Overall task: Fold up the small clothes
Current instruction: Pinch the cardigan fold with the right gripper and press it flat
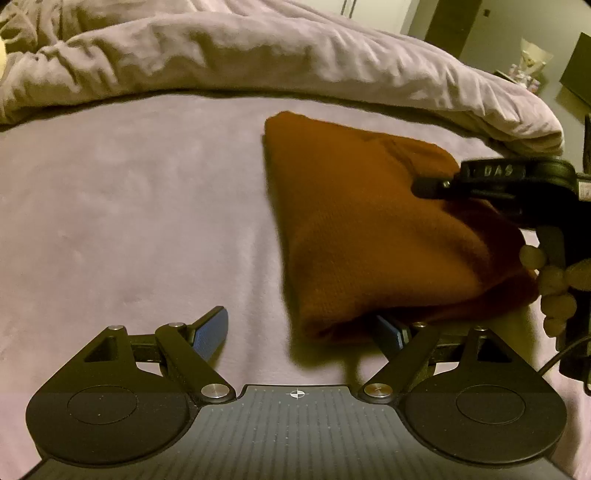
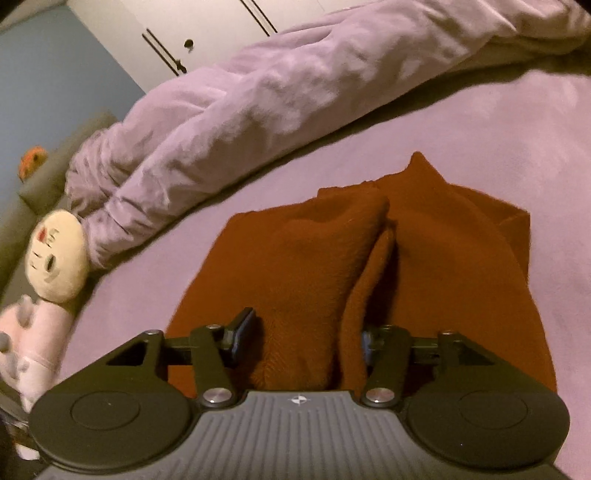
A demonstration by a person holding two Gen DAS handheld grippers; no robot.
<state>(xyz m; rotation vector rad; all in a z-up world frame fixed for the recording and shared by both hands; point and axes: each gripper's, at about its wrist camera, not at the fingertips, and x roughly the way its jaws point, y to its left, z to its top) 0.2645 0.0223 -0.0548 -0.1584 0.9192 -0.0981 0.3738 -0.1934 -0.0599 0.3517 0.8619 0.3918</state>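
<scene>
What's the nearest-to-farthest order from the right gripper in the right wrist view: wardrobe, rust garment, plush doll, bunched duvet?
1. rust garment, bunched between the right gripper fingers.
2. plush doll, far left at the bed edge.
3. bunched duvet, across the back; close to the doll.
4. wardrobe, top, behind everything.

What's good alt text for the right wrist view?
The right claw has a raised fold of a rust-orange knit garment bunched between its fingers, the rest lying on a lilac bed sheet. A rumpled lilac duvet runs along the far side, and a cream-faced plush doll lies at the left edge.
</scene>
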